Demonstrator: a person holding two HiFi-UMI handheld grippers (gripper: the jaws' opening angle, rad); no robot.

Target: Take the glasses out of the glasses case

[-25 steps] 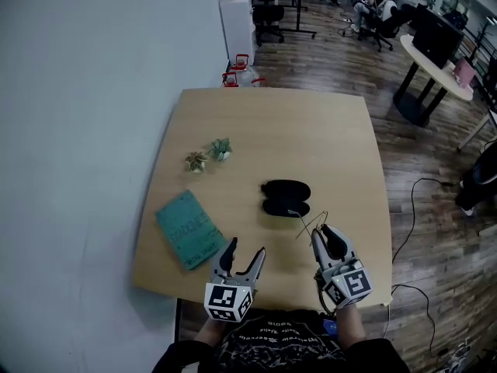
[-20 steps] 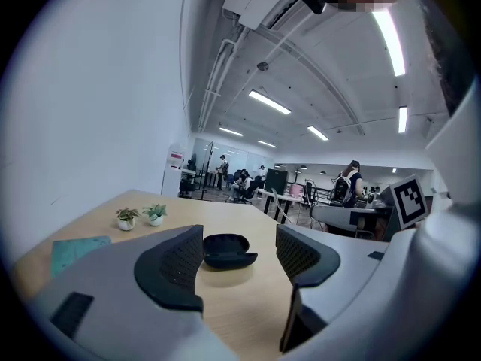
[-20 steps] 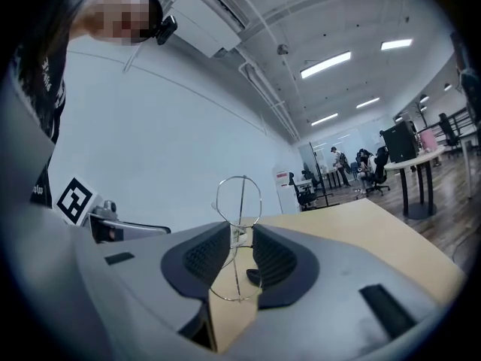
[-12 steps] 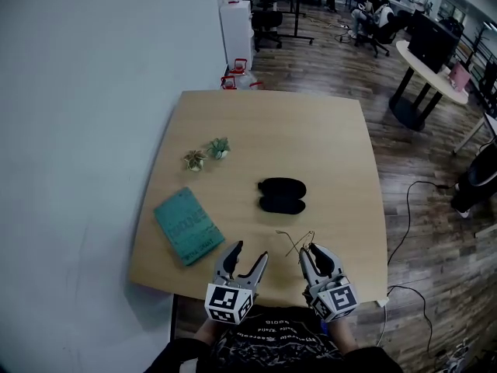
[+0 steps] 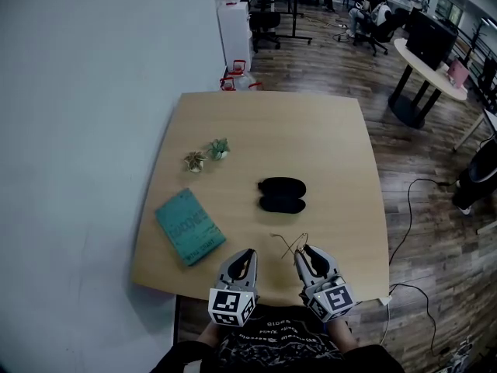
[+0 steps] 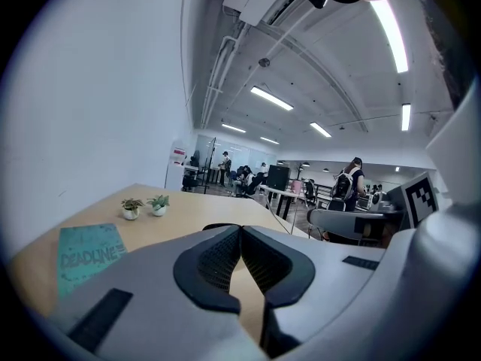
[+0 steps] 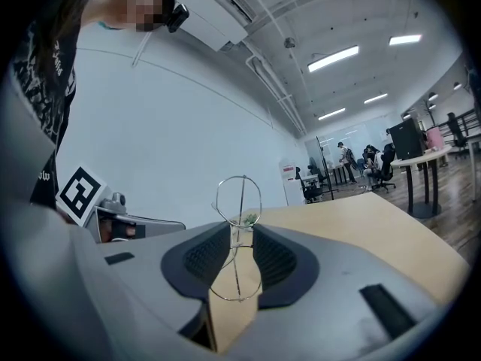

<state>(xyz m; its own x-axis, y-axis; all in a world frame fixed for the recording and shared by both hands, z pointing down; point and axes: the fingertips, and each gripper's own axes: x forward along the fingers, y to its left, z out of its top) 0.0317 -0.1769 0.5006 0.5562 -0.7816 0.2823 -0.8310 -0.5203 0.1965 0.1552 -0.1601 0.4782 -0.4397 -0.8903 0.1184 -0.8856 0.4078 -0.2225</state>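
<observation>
left gripper (image 5: pixel 245 256): fingers closing, almost together, nothing between; wide apart a second ago | right gripper (image 5: pixel 304 251): fingers clamped on glasses (image 7: pixel 239 194) at the bridge, drawn back since | glasses case (image 5: pixel 282 195): on desk (image 5: pixel 311 130), well beyond both fingertips

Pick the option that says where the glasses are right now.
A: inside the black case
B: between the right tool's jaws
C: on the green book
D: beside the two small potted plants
B: the right gripper view shows the thin wire glasses pinched between the pads of the right tool, well apart from the glasses case out on the table.
</observation>
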